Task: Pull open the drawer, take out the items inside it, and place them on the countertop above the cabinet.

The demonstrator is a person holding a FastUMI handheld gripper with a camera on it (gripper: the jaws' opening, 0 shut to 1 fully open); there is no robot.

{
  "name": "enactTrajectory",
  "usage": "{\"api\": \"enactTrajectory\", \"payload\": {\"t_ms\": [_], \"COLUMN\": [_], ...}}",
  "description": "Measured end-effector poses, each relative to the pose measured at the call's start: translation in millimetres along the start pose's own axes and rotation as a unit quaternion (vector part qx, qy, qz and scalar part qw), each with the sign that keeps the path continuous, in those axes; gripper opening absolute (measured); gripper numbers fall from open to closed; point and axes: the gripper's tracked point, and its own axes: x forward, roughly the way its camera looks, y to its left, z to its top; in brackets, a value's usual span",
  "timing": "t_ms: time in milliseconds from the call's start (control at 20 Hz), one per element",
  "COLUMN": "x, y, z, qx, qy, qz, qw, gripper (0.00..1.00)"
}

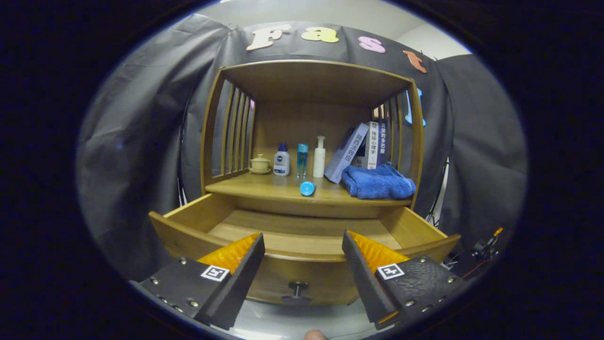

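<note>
The wooden cabinet's drawer (406, 226) stands pulled out below the countertop (264, 188), and its visible floor is bare. A dark knob (297, 288) sits on the drawer front, low between my fingers. My gripper (302, 238) is open, fingers spread wide over the drawer's front edge with nothing between them. A blue cylinder (307, 188) lies on its side at the countertop's front edge, beyond the fingers. A folded blue towel (377, 183) rests on the countertop to the right of it.
At the back of the countertop stand a small lidded pot (260, 164), a white bottle with a blue cap (281, 161), a slim blue bottle (302, 159), a white pump bottle (319, 157) and leaning books (361, 148). Slatted sides and a top board enclose the shelf.
</note>
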Motion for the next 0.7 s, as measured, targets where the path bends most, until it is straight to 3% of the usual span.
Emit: {"api": "enactTrajectory", "payload": {"t_ms": [500, 700], "x": [1.6, 2.1], "y": [15.9, 22.3], "z": [-57.5, -51.3], "qx": [-0.015, -0.027], "qy": [0.017, -0.003], "qz": [0.018, 0.012], "qw": [1.000, 1.000], "gripper": [0.98, 0.98]}}
